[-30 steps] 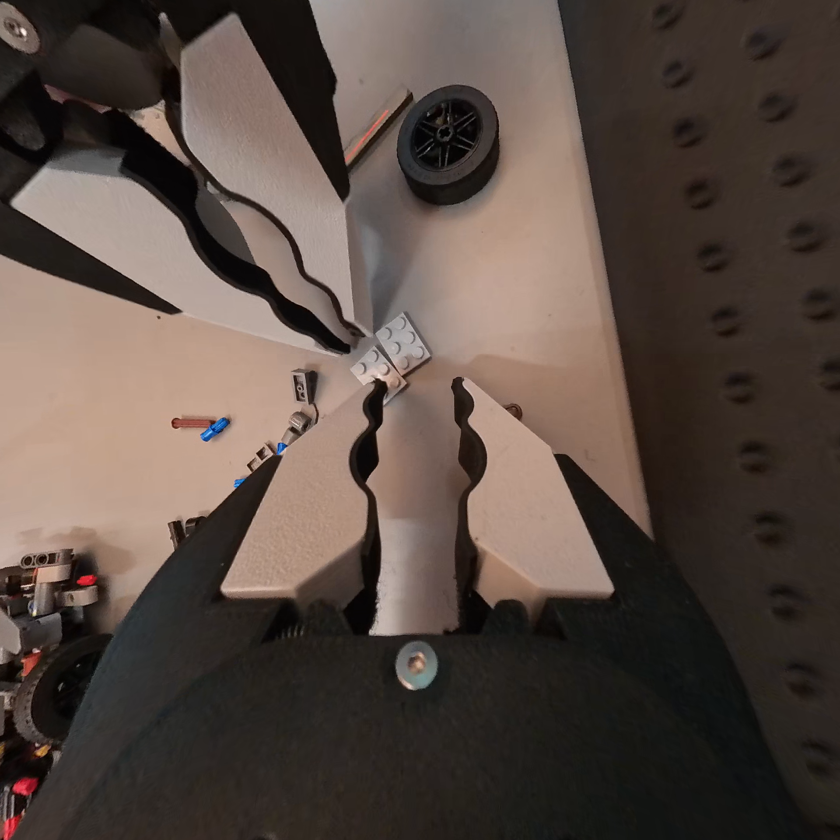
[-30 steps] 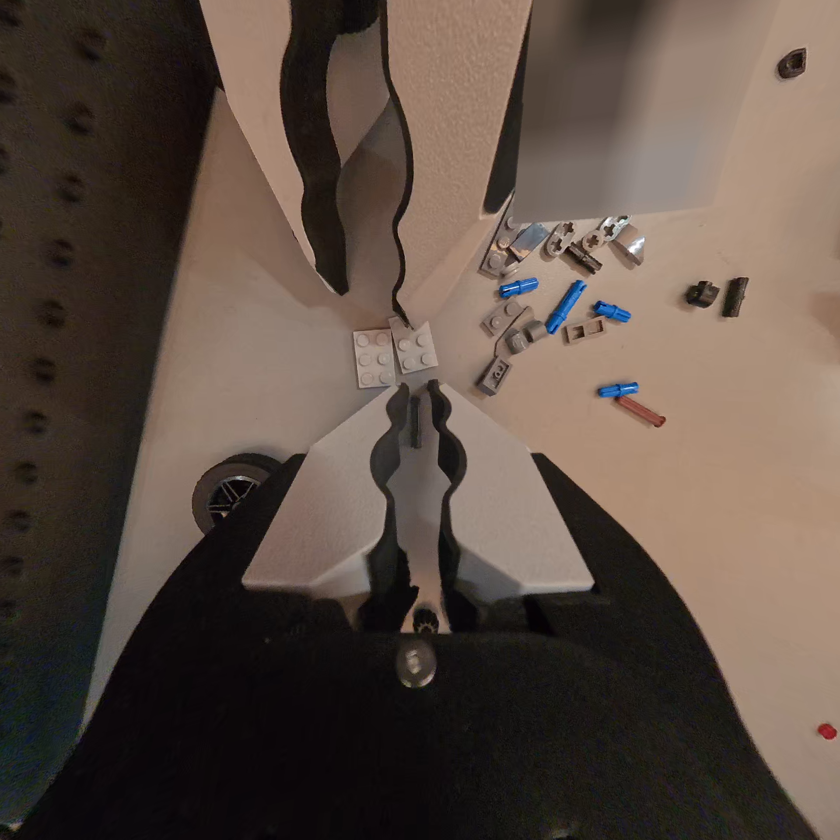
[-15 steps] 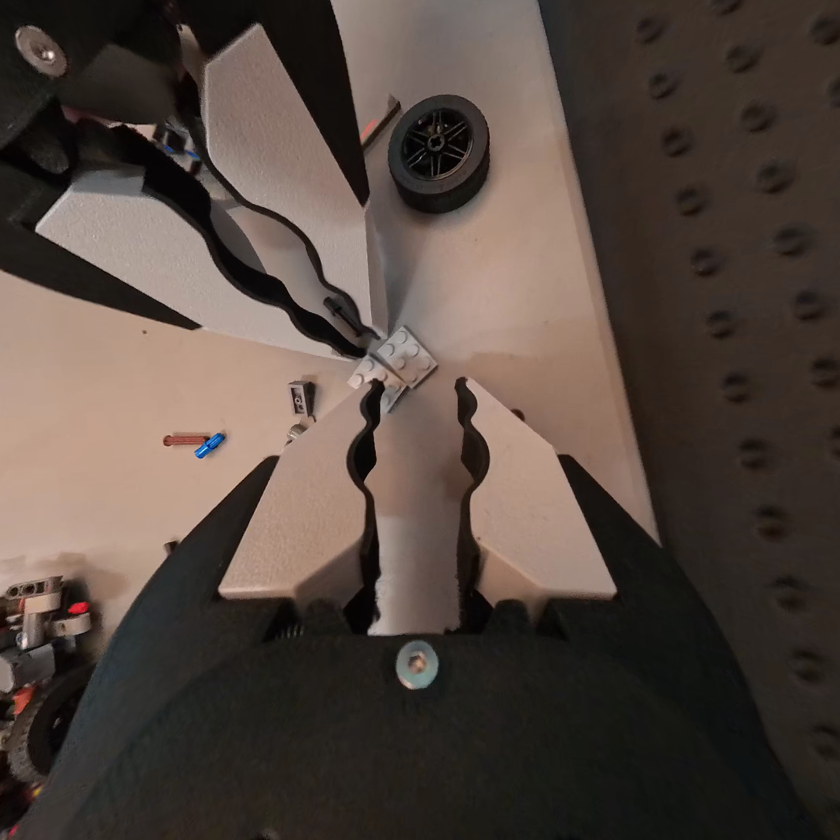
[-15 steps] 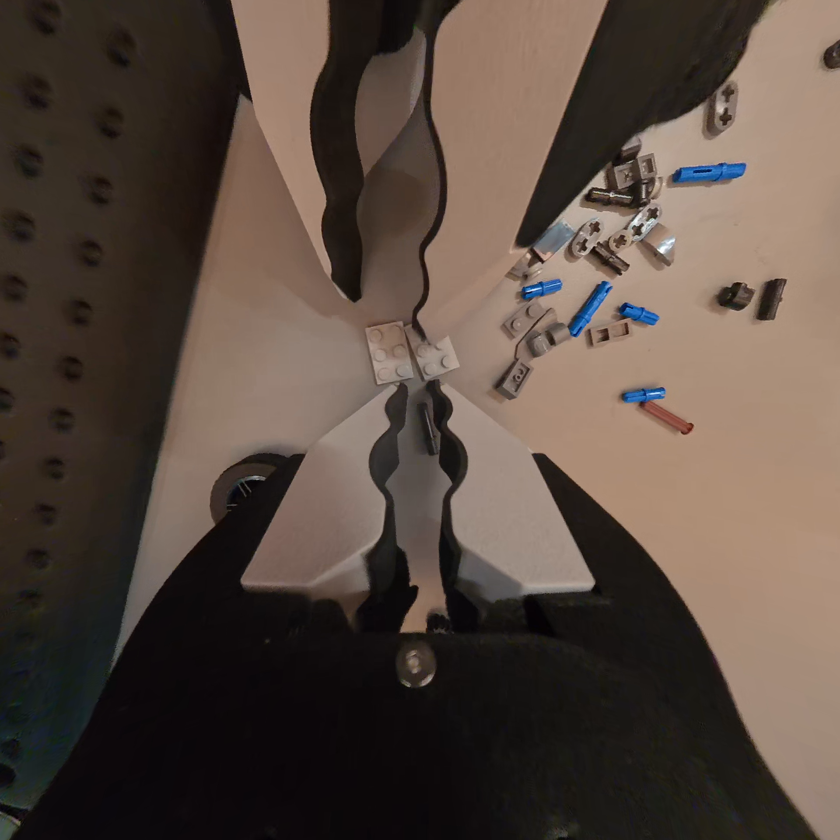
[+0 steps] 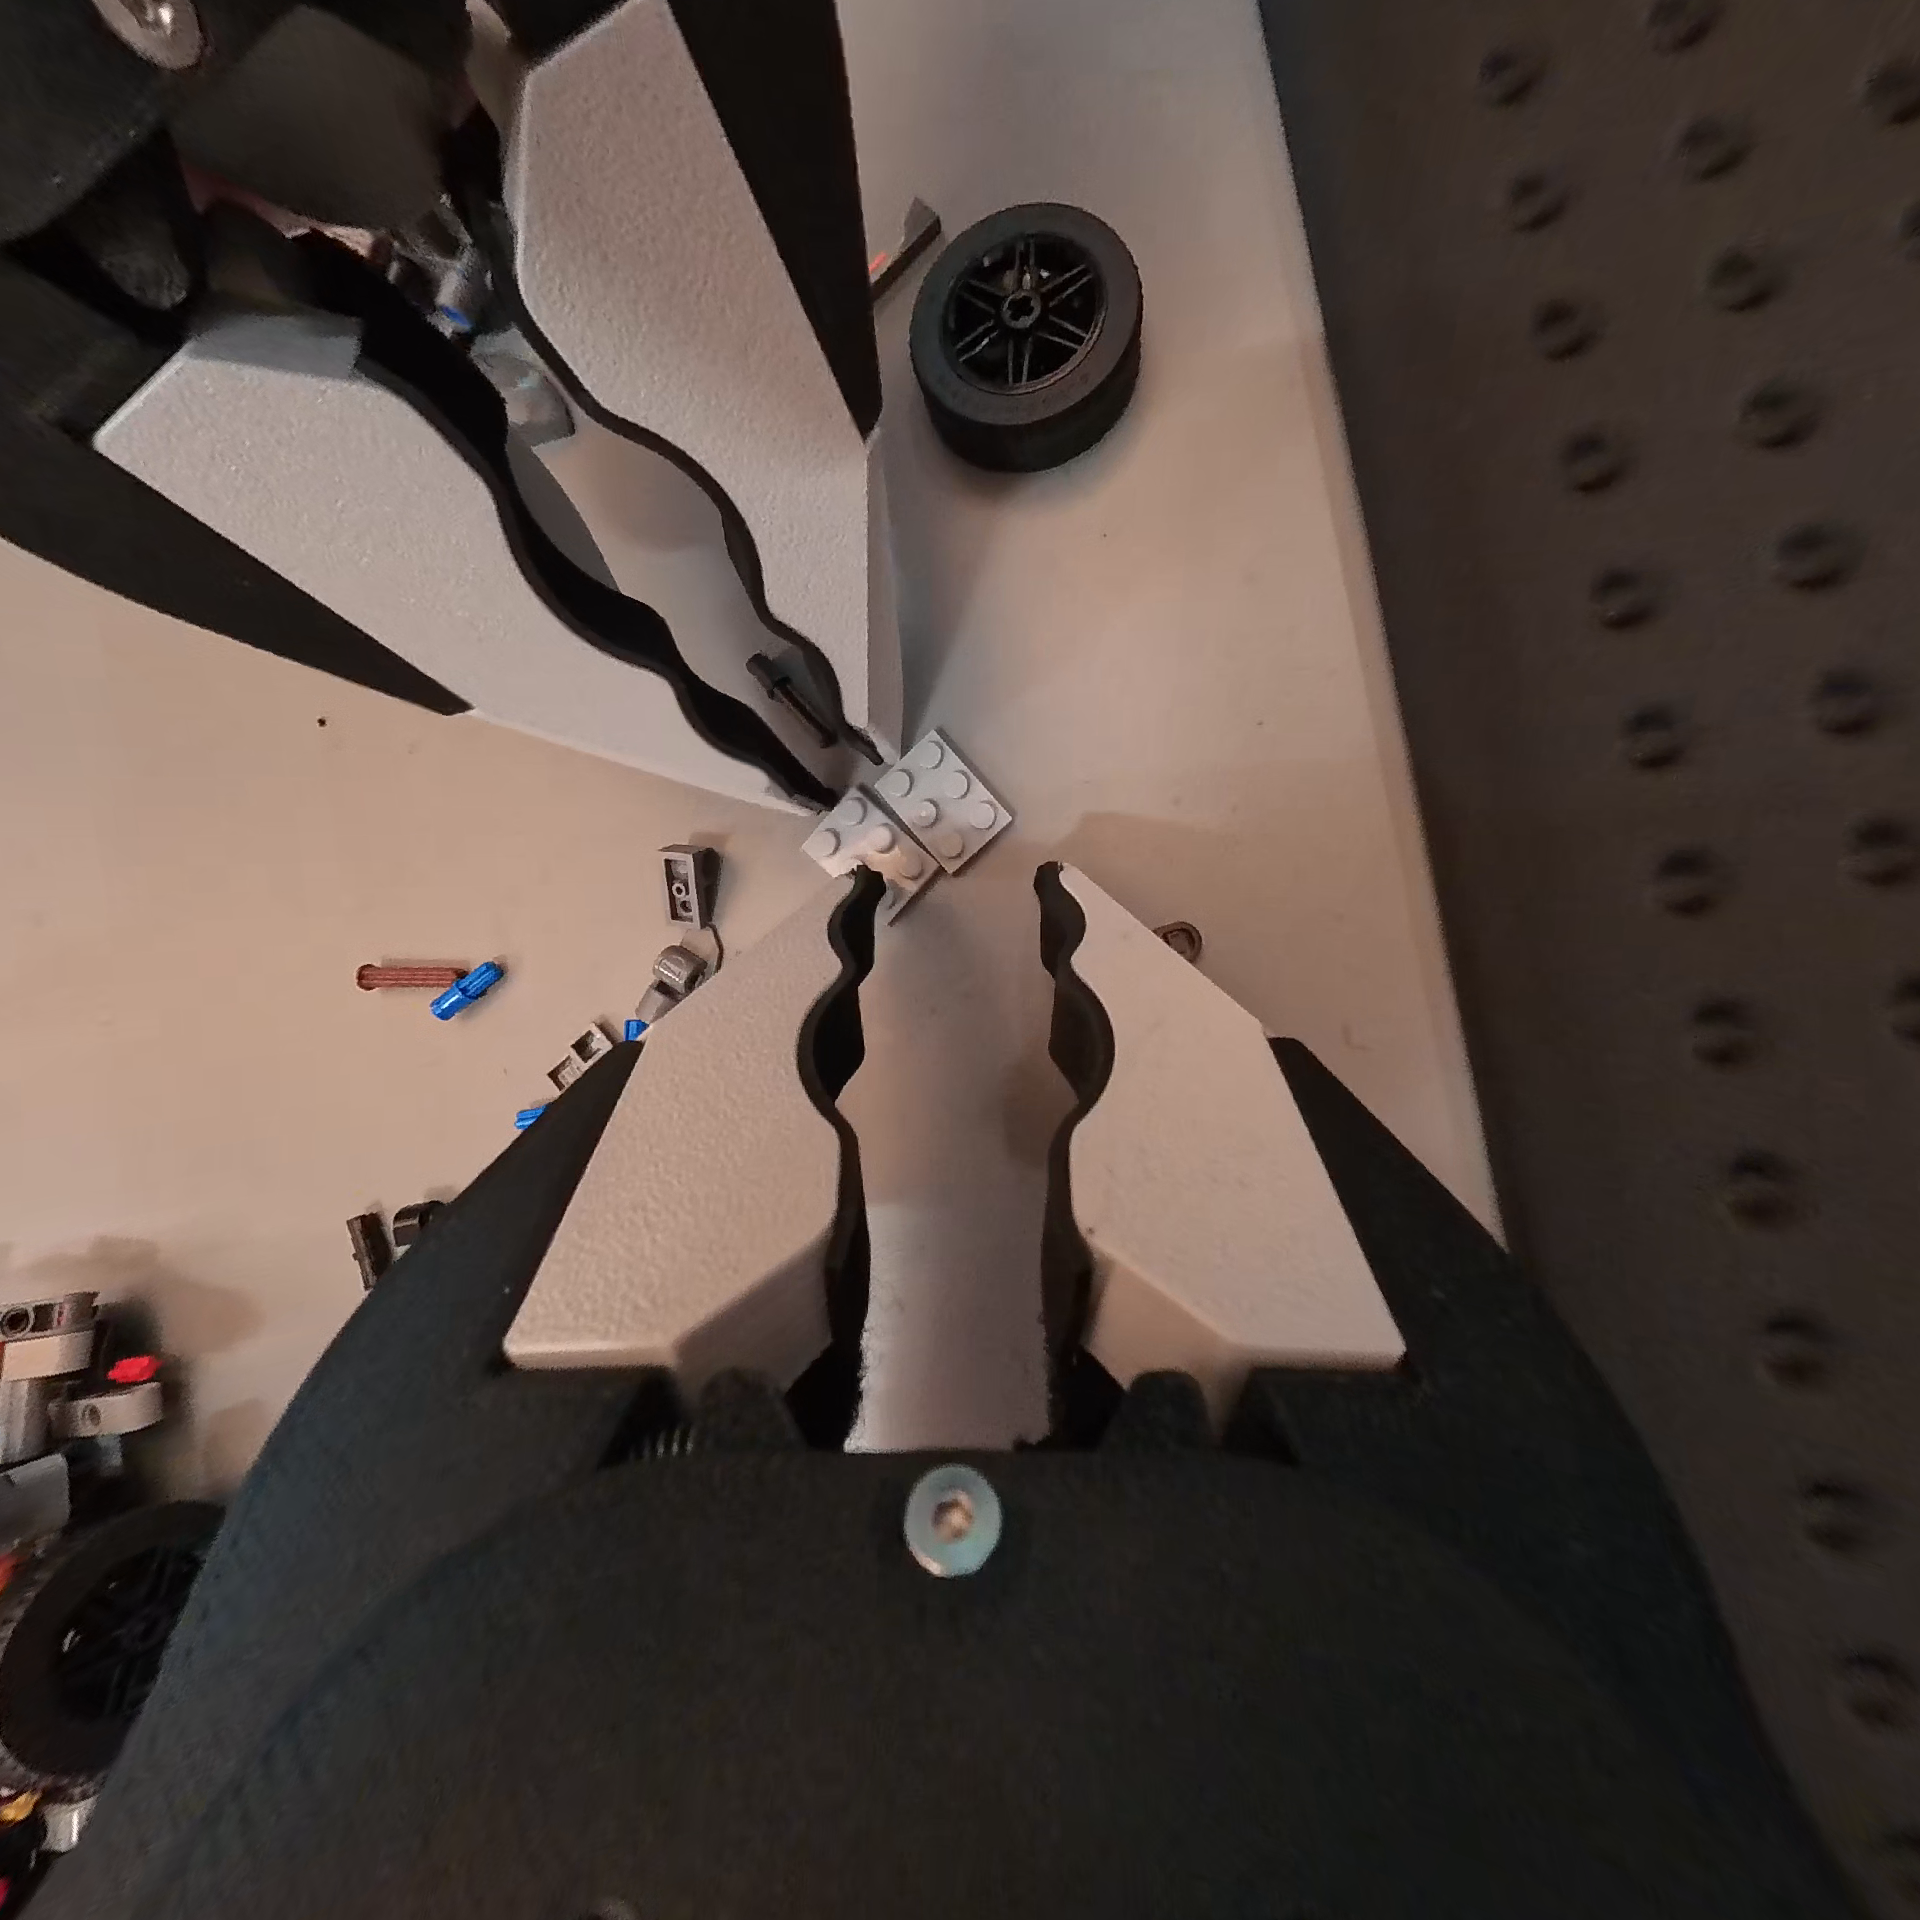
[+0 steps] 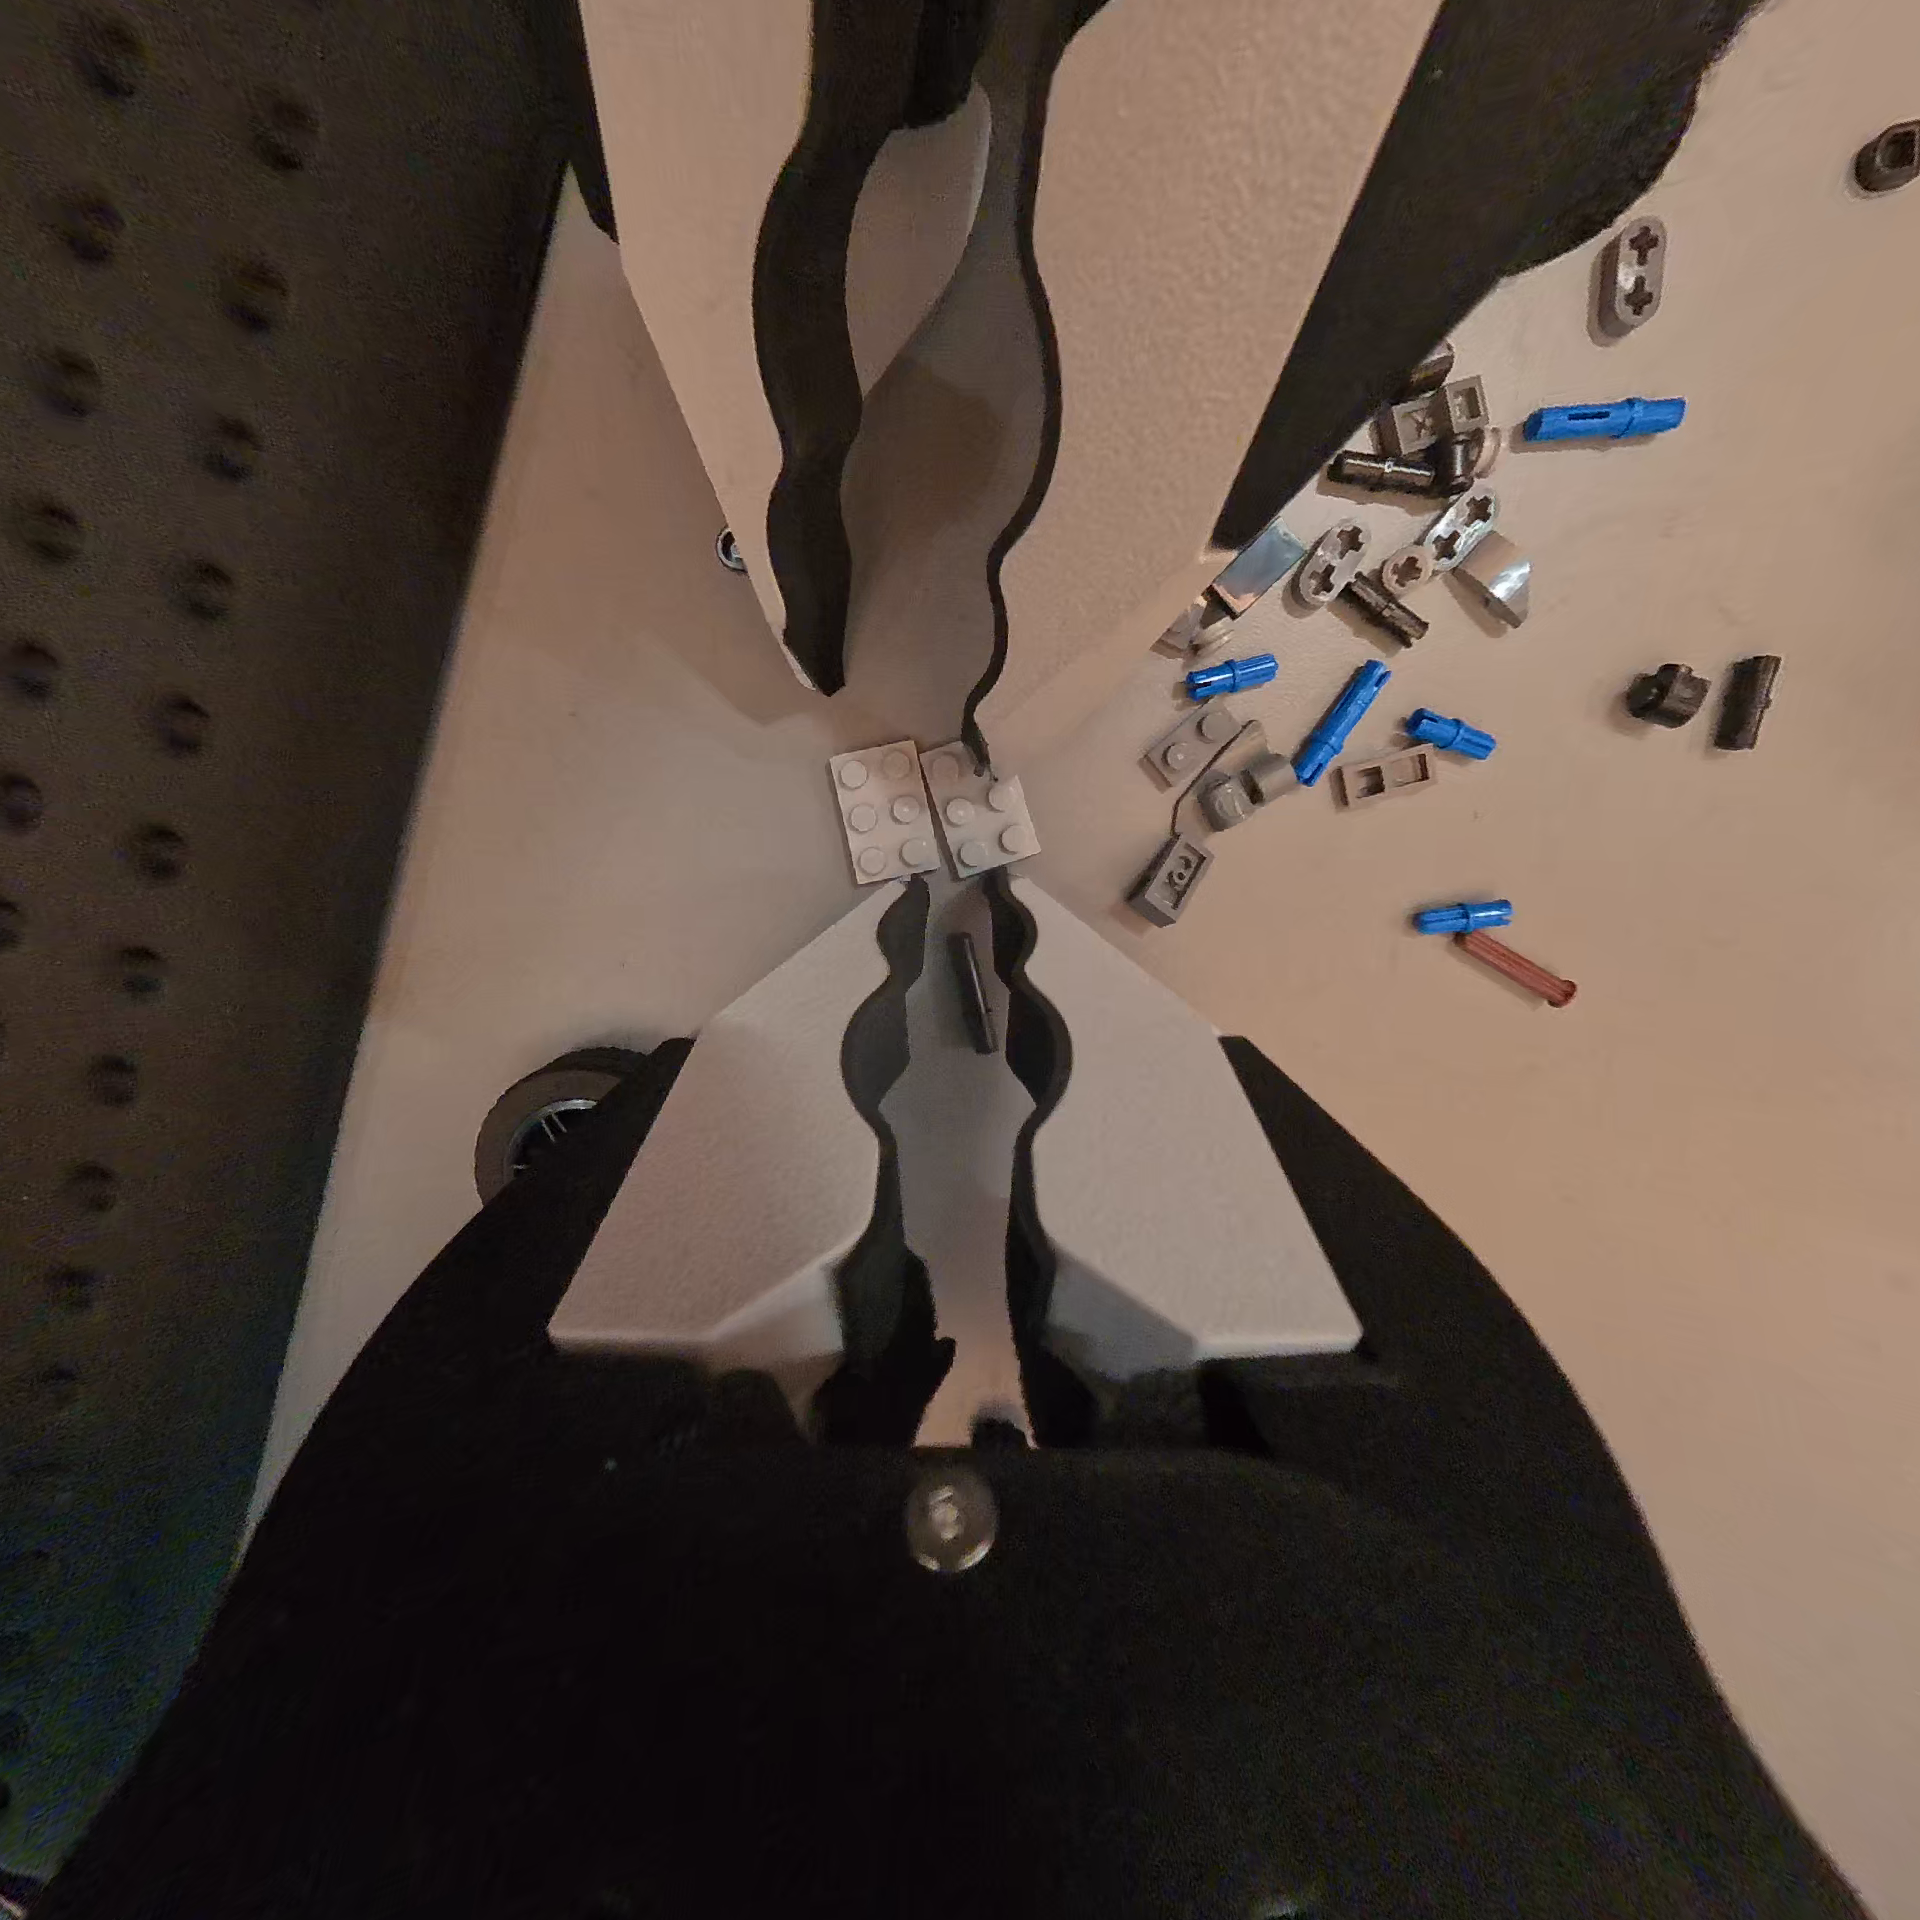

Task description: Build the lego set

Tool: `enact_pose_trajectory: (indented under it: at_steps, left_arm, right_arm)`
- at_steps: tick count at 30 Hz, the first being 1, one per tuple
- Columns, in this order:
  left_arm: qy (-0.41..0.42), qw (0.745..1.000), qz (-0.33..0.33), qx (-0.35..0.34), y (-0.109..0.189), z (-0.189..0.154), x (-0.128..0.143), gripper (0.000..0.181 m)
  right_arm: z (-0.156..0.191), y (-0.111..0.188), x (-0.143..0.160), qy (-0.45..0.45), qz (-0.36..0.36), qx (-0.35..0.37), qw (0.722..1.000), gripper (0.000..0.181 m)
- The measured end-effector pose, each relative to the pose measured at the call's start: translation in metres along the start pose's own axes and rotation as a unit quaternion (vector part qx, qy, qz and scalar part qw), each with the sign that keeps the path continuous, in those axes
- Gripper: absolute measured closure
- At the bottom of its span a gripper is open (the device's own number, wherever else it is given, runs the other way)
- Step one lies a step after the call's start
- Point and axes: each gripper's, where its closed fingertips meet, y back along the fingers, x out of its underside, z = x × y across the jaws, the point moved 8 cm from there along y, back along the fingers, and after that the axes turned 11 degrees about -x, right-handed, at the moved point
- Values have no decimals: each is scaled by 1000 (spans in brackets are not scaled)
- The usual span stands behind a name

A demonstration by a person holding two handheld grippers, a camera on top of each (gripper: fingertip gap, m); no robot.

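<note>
Pair of light grey studded square plates [image 6: 932,808] flat on beige tabletop [image 6: 1558,1195], edge to edge. Left gripper [image 5: 951,878] spread apart, one tip on nearer plate. Right gripper [image 6: 961,894] narrowly parted; small black pin [image 6: 974,992] loose against one pad [image 6: 1023,997]. Risks: pin dropping, tip pressure skidding plates apart.

a hobby tabletop: pale table [image 6: 1558,1247] strewn with loose lego parts [image 6: 1340,717].

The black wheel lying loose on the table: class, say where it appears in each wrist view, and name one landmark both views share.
Left wrist view: the black wheel lies in full sight near the top, right of centre, past the right gripper's fingers.
Right wrist view: only part of it shows at lower left, half hidden behind that gripper's own left finger.
Shared landmark: the two grey studded plates side by side between the fingertips.
</note>
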Motion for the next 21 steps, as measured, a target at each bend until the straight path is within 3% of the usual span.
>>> enact_pose_trajectory:
  at_steps: [7, 21]
  left_arm:
    - [-1, 1000, 0, -9, 1, 0, 1, 153]
    - [69, 997, -2, 35, -1, 10, 10, 145]
  right_arm:
    - [0, -1, 0, 2, -3, 0, 1000, 174]
    - [4, -1, -1, -17, -6, -31, 999, 156]
